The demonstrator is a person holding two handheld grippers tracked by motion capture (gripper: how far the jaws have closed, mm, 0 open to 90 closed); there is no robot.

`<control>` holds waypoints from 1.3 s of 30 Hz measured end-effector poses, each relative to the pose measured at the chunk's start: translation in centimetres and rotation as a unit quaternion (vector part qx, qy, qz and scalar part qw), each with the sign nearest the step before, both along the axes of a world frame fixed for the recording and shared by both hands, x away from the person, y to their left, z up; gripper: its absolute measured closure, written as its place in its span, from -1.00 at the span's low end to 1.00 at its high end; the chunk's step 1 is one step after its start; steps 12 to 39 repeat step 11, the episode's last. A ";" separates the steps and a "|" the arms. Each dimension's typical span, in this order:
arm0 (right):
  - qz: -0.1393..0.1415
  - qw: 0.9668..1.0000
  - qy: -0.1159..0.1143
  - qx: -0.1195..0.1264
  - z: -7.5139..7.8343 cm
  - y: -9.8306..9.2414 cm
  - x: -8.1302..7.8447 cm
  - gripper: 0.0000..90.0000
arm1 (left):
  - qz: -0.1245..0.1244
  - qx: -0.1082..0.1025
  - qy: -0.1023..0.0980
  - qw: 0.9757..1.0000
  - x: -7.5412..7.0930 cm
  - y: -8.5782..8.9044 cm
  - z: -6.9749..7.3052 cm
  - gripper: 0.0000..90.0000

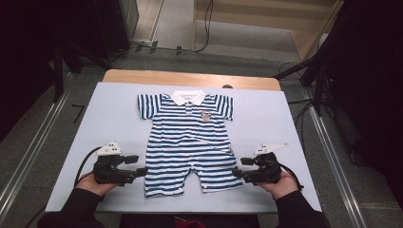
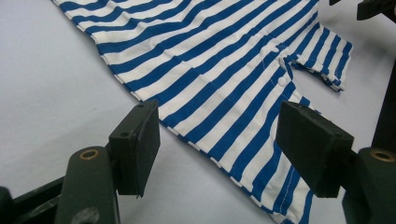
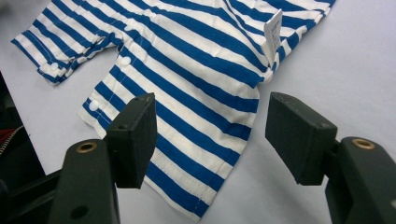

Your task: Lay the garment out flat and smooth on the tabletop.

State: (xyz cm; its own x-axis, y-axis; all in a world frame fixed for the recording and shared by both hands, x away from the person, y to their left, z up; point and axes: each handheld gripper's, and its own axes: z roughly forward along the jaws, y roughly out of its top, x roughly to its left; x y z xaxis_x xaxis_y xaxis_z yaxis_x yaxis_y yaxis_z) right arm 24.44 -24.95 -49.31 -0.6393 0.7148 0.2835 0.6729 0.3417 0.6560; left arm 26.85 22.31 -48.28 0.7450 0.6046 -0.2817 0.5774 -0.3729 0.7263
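A blue-and-white striped baby romper (image 1: 188, 142) is lying flat, front up, at the middle of the light blue desk (image 1: 285, 123), its white collar (image 1: 188, 97) pointing away from the person and its two short legs pointing toward them. A small badge (image 1: 206, 115) is sitting on the chest; its design is too small to read. In the right claw view a white label (image 3: 272, 29) is sticking out of the side seam, its print illegible.

The left claw (image 1: 141, 171) is resting on the desk just beside the romper's left leg hem, with the left hand (image 1: 92, 184) gripping it from below. In the left claw view its jaws are standing wide apart, released, with the striped hem edge lying between and beyond them, no pad pressing on cloth. The garment's upper part is being cut off by the frame there.

The right claw (image 1: 236, 172) is sitting just at the right leg hem, held by the right hand (image 1: 281, 184). Its jaws are likewise standing apart, released, straddling the hem corner in the right claw view. Whether the pads are brushing the fabric cannot be told. White snap buttons (image 3: 125, 60) are showing along the crotch opening. Both forearms are being cut off by the lower edge of the high view.
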 end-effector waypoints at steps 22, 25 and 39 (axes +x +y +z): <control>0.000 1.000 0.001 -0.003 -0.1 0.0 0.1 -0.29 | 0.000 0.005 -0.004 1.000 0.1 0.1 -0.1 -0.32; 0.000 1.000 0.001 -0.003 -0.1 0.0 0.1 -0.29 | 0.000 0.005 -0.004 1.000 0.1 0.1 -0.1 -0.32; 0.000 1.000 0.001 -0.003 -0.1 0.0 0.1 -0.29 | 0.000 0.005 -0.004 1.000 0.1 0.1 -0.1 -0.32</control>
